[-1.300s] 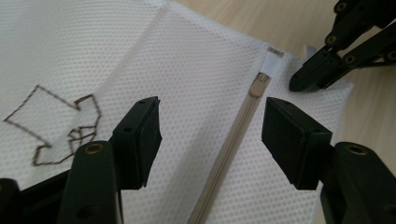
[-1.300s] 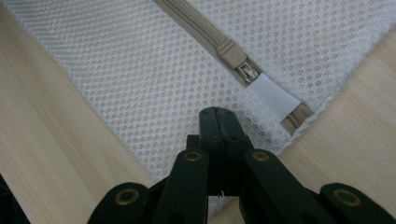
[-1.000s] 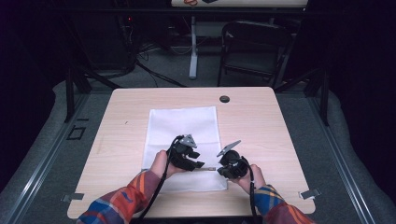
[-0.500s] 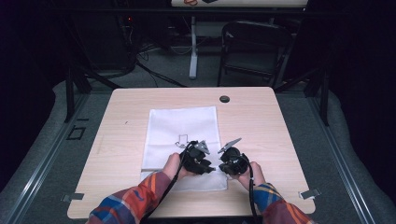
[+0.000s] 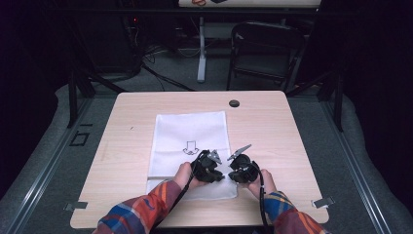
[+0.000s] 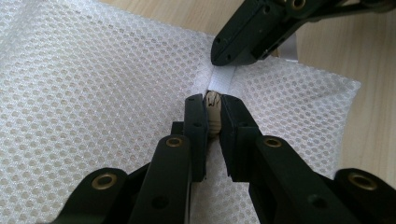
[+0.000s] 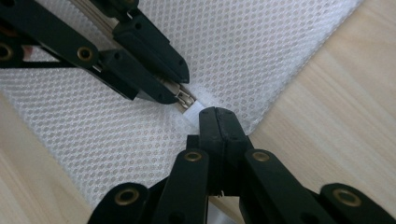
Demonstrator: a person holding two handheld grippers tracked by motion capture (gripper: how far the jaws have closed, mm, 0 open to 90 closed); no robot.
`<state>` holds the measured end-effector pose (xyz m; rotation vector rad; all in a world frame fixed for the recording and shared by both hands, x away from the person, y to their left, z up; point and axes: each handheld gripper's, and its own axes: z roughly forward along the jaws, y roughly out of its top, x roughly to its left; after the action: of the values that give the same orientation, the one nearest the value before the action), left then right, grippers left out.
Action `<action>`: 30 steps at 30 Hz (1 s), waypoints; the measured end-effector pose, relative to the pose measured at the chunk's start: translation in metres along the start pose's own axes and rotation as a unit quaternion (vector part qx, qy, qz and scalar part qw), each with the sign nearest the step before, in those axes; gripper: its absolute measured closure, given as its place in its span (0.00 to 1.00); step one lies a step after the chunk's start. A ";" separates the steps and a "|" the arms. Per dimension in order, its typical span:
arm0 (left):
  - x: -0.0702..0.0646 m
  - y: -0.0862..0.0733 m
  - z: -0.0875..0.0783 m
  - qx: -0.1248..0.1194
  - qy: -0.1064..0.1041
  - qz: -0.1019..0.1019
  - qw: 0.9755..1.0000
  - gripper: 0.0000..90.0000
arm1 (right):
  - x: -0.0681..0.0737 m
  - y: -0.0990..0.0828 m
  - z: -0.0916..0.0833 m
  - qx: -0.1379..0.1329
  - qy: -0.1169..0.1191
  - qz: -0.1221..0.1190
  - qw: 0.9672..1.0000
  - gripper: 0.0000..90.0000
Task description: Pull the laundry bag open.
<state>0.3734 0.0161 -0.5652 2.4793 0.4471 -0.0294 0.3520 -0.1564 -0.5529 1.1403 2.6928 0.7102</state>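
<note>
A white mesh bag (image 5: pixel 190 129) with a black arrow print lies flat on the wooden table (image 5: pixel 292 146). At its near right corner both grippers meet tip to tip. My left gripper (image 6: pixel 213 100) is shut on the small beige zipper pull (image 6: pixel 214 112). My right gripper (image 7: pixel 217 114) is shut on the white fabric tab (image 7: pixel 193 112) at the zipper's end, right beside the pull (image 7: pixel 183 99). In the high view the left gripper (image 5: pixel 215 170) and right gripper (image 5: pixel 232 171) almost touch over the bag's corner.
A dark cable hole (image 5: pixel 234 103) sits near the table's far edge. A black chair (image 5: pixel 268 44) and a table leg stand on the floor beyond. Bare wood lies to the left and right of the bag. My hands are close to the table's front edge.
My left gripper has slid to the right along the bag's near part until its tips reach the right gripper. The right gripper has hardly moved.
</note>
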 end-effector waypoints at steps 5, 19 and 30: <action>0.001 -0.001 0.000 -0.003 -0.003 0.004 1.000 0.91 | -0.002 0.002 0.002 0.000 0.001 0.005 1.000 1.00; -0.001 0.000 -0.001 -0.003 0.002 0.017 1.000 0.91 | -0.001 0.000 0.004 -0.003 0.002 0.006 1.000 1.00; 0.000 -0.001 -0.003 -0.001 -0.001 0.021 1.000 0.91 | -0.001 -0.002 0.004 -0.001 0.004 0.011 1.000 1.00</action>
<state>0.3728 0.0184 -0.5629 2.4867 0.3937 -0.0133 0.3523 -0.1569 -0.5579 1.1708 2.6901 0.7215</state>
